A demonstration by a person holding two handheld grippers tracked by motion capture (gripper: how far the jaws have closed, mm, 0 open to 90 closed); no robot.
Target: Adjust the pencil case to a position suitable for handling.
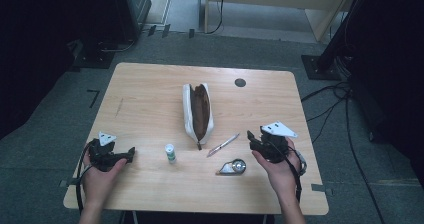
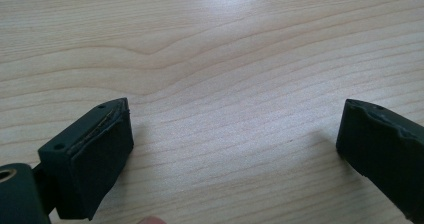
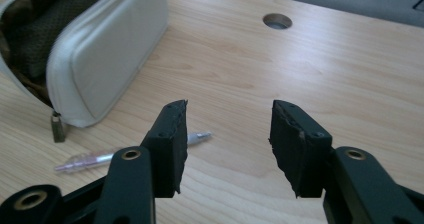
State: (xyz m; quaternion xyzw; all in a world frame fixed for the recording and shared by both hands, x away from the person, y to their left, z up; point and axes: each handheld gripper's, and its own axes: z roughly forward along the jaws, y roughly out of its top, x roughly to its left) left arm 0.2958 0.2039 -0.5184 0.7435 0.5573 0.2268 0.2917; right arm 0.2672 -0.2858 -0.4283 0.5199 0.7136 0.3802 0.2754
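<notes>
Trouble would likely start at the left gripper (image 1: 131, 153), whose jaws stand wide apart and empty at 8 o'clock on the table (image 1: 150, 84): a careless sweep could topple the small white bottle (image 1: 170, 153) just right of it. The open pencil case (image 1: 198, 113) lies at centre, the pen (image 1: 223, 144) and tape dispenser (image 1: 232, 167) toward 5 o'clock; the right gripper (image 1: 249, 137), jaws partly open and empty, could roll the pen away. Pale wood, 1 cable hole, grey carpet, dark stands around.

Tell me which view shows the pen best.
The right gripper view: the pen lies close, clear-barrelled, partly behind one jaw of the right hand-held gripper. The high view shows it small, beside the pencil case. The left gripper view gives bare table.
</notes>
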